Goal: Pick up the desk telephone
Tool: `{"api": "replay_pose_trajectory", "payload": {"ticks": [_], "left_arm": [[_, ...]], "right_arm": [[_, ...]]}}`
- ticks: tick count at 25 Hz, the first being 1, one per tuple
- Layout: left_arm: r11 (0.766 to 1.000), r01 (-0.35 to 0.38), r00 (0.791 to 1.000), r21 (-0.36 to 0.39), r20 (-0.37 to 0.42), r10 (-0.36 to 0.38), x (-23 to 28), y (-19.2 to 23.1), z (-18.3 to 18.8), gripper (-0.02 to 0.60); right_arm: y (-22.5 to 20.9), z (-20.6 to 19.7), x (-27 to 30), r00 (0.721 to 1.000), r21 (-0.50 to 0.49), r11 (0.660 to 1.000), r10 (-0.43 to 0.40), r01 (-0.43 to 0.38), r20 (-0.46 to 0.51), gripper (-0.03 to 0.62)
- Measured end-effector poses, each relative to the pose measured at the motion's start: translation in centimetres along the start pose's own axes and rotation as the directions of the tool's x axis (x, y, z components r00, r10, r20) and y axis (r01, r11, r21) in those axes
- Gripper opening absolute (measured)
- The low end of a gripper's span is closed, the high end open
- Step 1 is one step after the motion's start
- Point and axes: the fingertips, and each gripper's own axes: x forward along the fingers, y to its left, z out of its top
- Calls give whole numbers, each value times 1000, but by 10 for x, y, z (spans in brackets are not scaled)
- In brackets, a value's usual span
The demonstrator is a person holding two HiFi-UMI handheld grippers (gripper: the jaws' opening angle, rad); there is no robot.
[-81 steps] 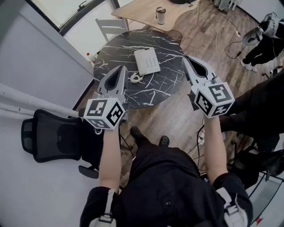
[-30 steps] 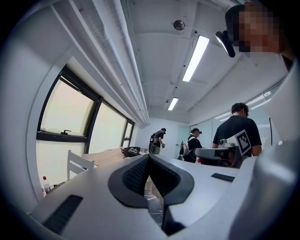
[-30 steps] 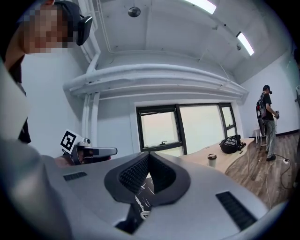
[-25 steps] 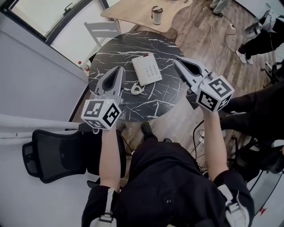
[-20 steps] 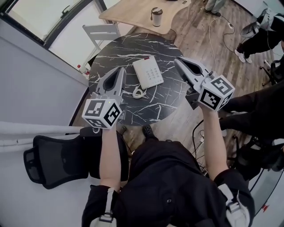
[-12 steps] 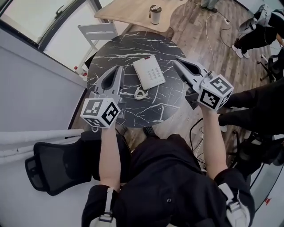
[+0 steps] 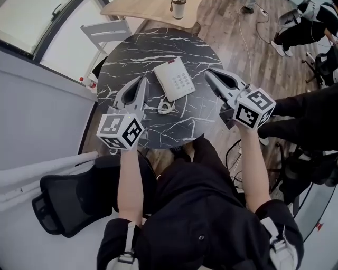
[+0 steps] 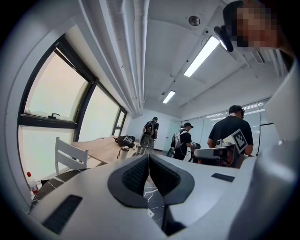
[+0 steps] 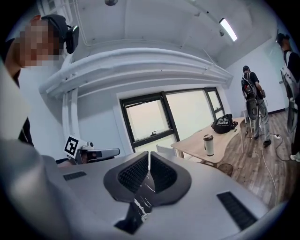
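A white desk telephone (image 7: 174,79) lies flat on the round black marble table (image 7: 203,50), its curly cord (image 7: 165,107) trailing toward the near edge. My left gripper (image 7: 142,82) hovers over the table left of the phone, its jaws shut with nothing in them. My right gripper (image 7: 208,74) hangs just right of the phone, also shut and empty. Neither touches the phone. In the left gripper view the closed pads (image 8: 140,173) hide the phone, and the right gripper (image 8: 220,152) shows beyond. The right gripper view shows shut pads (image 9: 138,176) over a sliver of marble.
A white chair (image 7: 105,31) stands behind the table, with a wooden table and a cup (image 7: 178,8) beyond. A black office chair (image 7: 68,203) is at the lower left. People (image 7: 311,113) and floor cables (image 7: 245,37) are to the right. A small bottle (image 7: 87,82) sits by the wall.
The person has stepped closer to the table. Both grippers have moved forward and down, and now flank the telephone. Both stay shut.
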Motion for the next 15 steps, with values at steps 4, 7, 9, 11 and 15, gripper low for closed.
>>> {"api": "replay_pose_trajectory", "payload": {"ticks": [4,7,9,11,15], "left_arm": [[1000,0,1000,-10,-26,0,9,5,-9,17],[1000,-16,999,-26,-46,15,18,14,-14,17],[999,-28,998,-34,-60,26,24,18,-18,17],[999,-38,997,-37,-75,35,30,22,-21,17],[997,-60,993,-55,-106,54,44,32,-31,17]], "right_arm": [[-9,-11,9,999,8,1000,3,-2,-39,34],[-18,-14,19,998,21,1000,9,-8,-59,35],[-25,-17,26,997,25,1000,15,-13,-79,40],[-33,-20,33,995,32,999,22,-19,-100,107],[-52,-29,50,989,45,999,35,-29,-142,127]]}}
